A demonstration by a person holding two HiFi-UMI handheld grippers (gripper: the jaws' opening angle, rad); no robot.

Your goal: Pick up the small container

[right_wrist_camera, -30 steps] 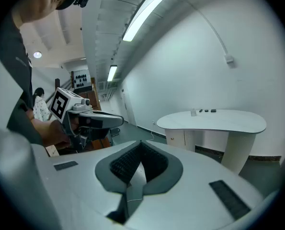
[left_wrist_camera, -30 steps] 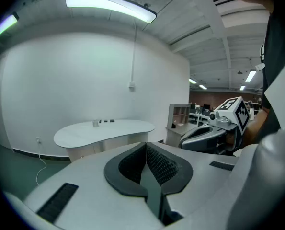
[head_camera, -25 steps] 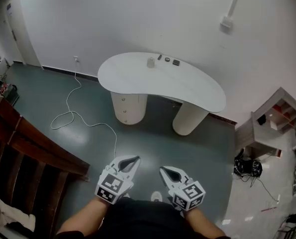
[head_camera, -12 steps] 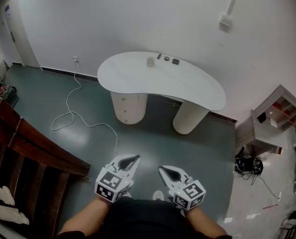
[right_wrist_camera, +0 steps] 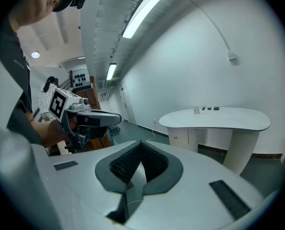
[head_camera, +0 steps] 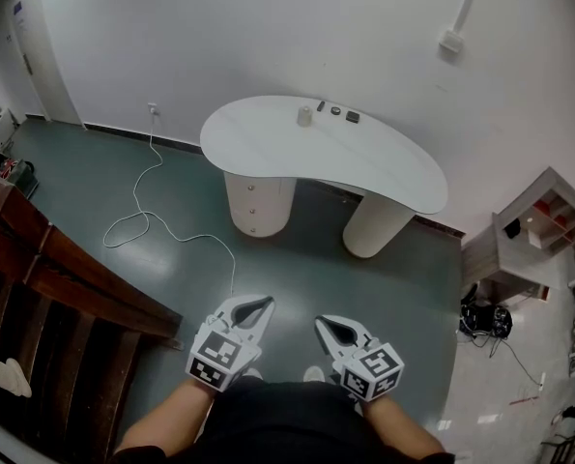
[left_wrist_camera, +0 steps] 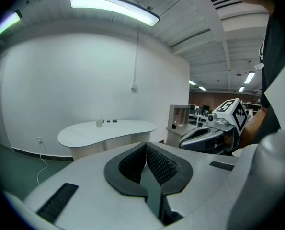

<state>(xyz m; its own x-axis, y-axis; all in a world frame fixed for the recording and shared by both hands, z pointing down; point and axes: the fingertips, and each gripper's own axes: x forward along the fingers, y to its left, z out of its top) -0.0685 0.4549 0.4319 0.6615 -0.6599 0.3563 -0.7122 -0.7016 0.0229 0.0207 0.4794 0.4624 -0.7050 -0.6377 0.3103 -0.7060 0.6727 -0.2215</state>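
Left gripper [head_camera: 264, 304]: jaws pressed together, nothing between them — held low, pointing forward.
Right gripper [head_camera: 320, 322]: jaws together, empty — beside the left, not touching.
Forearms [head_camera: 166, 423]: bare, angled inward.

On the kidney-shaped table [head_camera: 268, 148], the small container [head_camera: 304, 116] and three dark items [head_camera: 336, 112] near its far edge are too small to identify. Dark wooden furniture [head_camera: 36, 288] is cut off by the head view's left edge.
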